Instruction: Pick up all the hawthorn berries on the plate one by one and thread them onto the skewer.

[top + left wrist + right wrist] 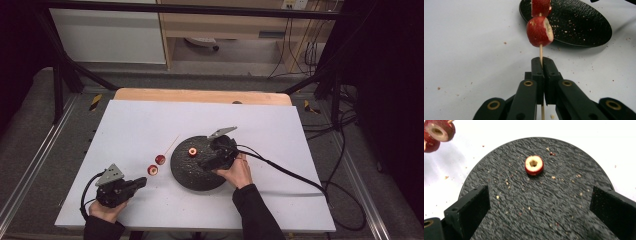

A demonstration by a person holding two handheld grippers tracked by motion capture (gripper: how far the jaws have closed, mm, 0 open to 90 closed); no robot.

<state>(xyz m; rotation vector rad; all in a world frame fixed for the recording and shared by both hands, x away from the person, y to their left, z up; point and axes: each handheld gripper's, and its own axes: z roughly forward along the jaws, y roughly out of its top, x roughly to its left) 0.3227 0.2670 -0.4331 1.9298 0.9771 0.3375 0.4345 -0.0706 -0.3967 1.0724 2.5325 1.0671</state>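
Left gripper (541, 62) fingers clench the skewer (540, 51) so the right gripper (537, 202), fingers spread, grabs the 12 o'clock fruit ring (534, 165).

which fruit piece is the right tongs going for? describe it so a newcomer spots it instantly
Find the round black plate on the white table. One small red fruit ring with a pale, hollowed core lies on it, ahead of the open right tongs. Unlike the two red pieces threaded on the wooden skewer in the left tongs, it lies loose and alone on the plate.
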